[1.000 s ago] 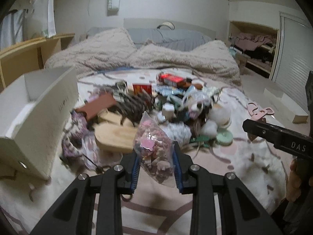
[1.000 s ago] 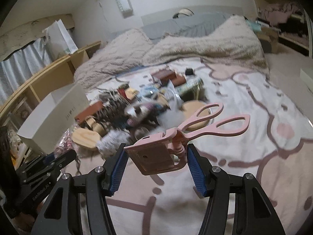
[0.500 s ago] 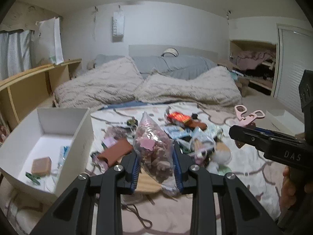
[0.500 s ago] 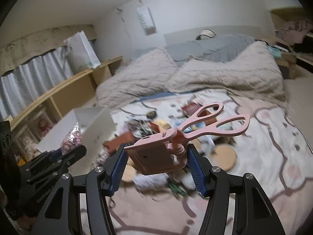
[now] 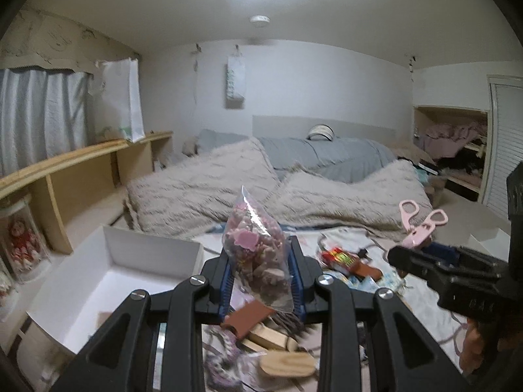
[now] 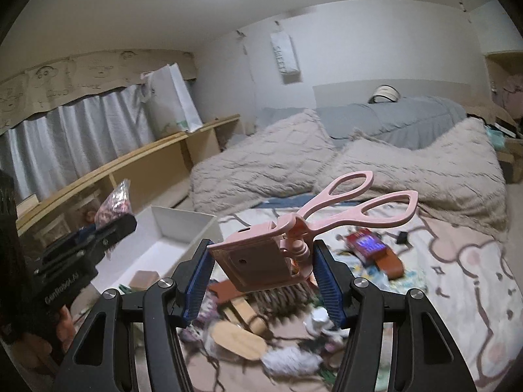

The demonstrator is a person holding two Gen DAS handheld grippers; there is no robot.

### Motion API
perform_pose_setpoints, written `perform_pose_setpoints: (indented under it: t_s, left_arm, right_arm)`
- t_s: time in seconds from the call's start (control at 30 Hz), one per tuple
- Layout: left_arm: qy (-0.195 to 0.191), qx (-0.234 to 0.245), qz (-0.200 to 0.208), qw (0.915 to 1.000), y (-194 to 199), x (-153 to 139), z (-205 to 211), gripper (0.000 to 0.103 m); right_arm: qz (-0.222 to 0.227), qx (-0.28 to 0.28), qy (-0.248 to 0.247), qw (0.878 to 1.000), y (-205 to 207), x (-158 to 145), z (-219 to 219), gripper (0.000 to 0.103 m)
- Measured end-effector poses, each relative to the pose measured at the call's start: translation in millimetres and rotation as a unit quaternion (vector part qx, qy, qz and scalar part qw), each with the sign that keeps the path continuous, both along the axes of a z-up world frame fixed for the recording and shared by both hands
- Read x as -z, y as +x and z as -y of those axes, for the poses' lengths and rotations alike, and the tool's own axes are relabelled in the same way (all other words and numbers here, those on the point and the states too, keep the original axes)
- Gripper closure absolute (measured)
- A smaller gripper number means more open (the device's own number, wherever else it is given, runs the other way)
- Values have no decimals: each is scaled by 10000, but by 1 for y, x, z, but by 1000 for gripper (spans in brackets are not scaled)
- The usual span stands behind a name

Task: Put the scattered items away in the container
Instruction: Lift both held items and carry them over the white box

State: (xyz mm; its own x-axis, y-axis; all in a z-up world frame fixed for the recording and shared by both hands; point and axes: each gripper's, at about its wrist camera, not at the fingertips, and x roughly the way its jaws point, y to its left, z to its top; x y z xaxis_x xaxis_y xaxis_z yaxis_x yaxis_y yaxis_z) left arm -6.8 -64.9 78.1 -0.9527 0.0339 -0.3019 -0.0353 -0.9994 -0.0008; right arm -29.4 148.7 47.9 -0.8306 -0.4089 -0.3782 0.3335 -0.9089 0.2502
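Pink eyelash curler (image 6: 294,245) sits clamped in my right claw (image 6: 266,277); my left claw (image 5: 260,281) pinches a clear trinket bag (image 5: 256,254), white box (image 5: 108,281) at nine o'clock.

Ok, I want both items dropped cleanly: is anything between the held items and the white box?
Nothing visible. The left gripper holds the clear bag right beside the open white box; the right gripper holds the pink tool, clutter lying below it.

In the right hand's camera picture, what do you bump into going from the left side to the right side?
Left gripper with the plastic bag → white box → pink tool in the jaws → red packet.
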Motion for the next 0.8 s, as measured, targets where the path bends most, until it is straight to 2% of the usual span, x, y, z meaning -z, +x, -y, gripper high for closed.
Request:
perform_pose_setpoints:
  t_s: [0.17,0.37,0.53,0.67,0.8]
  left_arm:
    - [135,-328,-114,9993,-5,-16,27,73]
    - [143,-677,-143,9975,-9,-17,63,73]
    - [197,-995,-125,9948,-7,-9,97,73]
    - [236,-1263,-65,9917,-6,6,122,73]
    - [396,-1441,66,9887,-9,20,146,73]
  right_arm:
    - [-79,-344,-174,9992,-10,-10,20,42]
    - [-105,-673,-177,9975,-17,-16,43,42]
    - [-29,-1015,-259,9945,-28,-20,67,42]
    - [218,-1456,-612,9872,-40,-19,87,42]
    - [383,-1719,-685,9820,-47,-14,113,42]
